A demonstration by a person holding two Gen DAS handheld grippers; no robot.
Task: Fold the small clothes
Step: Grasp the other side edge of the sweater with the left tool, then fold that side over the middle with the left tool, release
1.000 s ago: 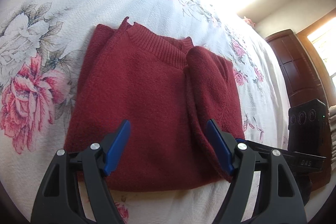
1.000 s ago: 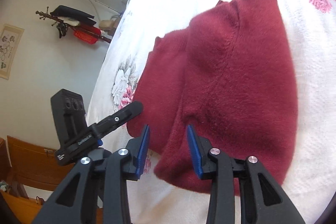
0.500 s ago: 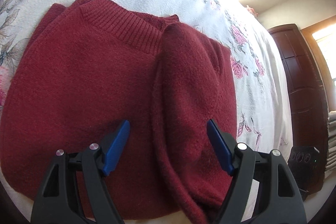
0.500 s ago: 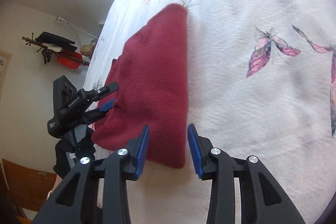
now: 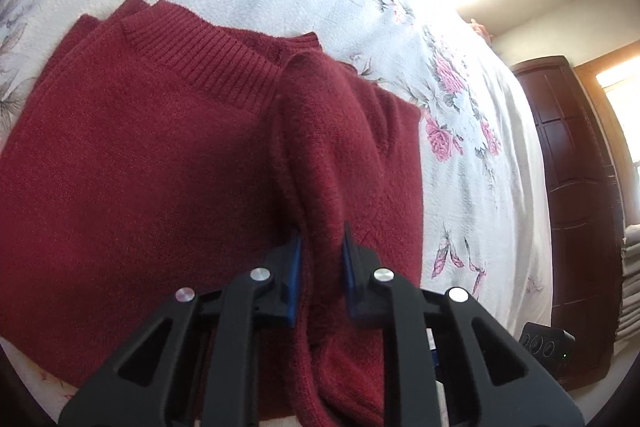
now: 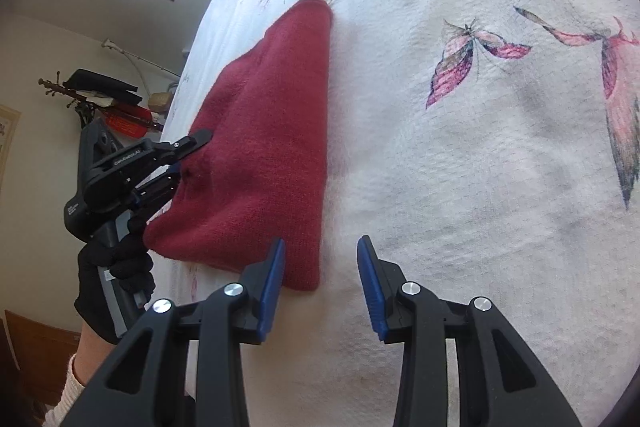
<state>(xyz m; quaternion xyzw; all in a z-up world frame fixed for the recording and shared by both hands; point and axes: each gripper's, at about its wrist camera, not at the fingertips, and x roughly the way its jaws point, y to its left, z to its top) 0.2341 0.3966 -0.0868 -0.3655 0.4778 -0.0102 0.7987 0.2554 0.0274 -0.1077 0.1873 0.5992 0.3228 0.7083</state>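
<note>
Two tools are working one red sweater [image 5: 140,163] lying on the flowered bed [image 6: 460,167]: the left tool [image 5: 320,263] is pinching its raised fold, while the right tool [image 6: 320,283], spread empty, is hovering beside the sweater's near corner.

Right gripper [image 6: 320,281], jaws apart, at red sweater [image 6: 264,155] corner on floral bedspread [image 6: 480,147]
</note>
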